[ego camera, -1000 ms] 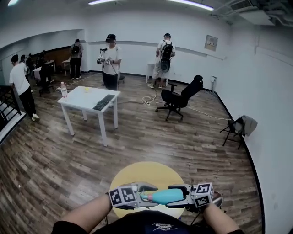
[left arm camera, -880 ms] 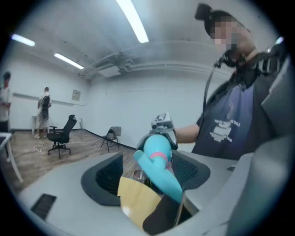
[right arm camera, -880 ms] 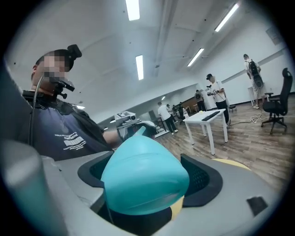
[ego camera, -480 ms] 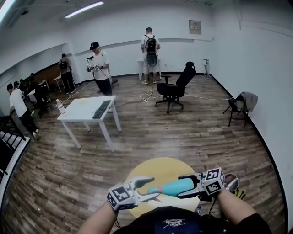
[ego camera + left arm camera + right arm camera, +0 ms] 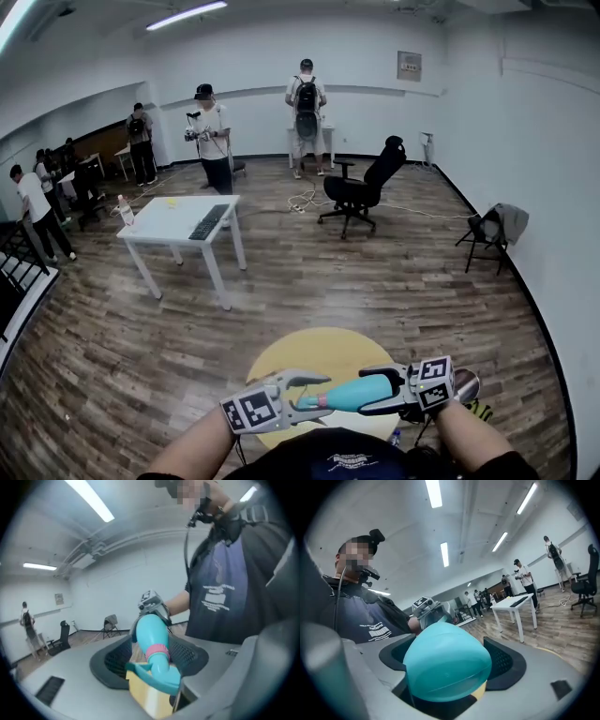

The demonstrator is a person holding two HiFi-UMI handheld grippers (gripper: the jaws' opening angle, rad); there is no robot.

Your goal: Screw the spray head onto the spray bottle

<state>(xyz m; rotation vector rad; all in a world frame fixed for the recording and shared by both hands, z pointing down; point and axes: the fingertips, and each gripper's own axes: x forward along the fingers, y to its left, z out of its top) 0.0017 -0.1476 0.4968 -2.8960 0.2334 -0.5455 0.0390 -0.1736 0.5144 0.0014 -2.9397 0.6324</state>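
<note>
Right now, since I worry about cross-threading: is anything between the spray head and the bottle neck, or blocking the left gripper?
Nothing visible. The spray head already sits on the spray bottle at its pink collar. The left gripper has just been closing its fingers, the head between them.

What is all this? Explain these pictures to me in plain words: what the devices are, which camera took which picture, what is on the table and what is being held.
There is no robot: a person holds a two-jaw gripper in each hand. The wide room picture comes from a camera on the person's head; the other two come from cameras on the grippers, looking along their jaws. The marker cubes belong to the grippers. The right gripper clamps the base of a teal spray bottle. The left gripper has just been closing its jaws, and they grip the spray head at the bottle's neck. Everything is held in the air over a round yellow table.
</note>
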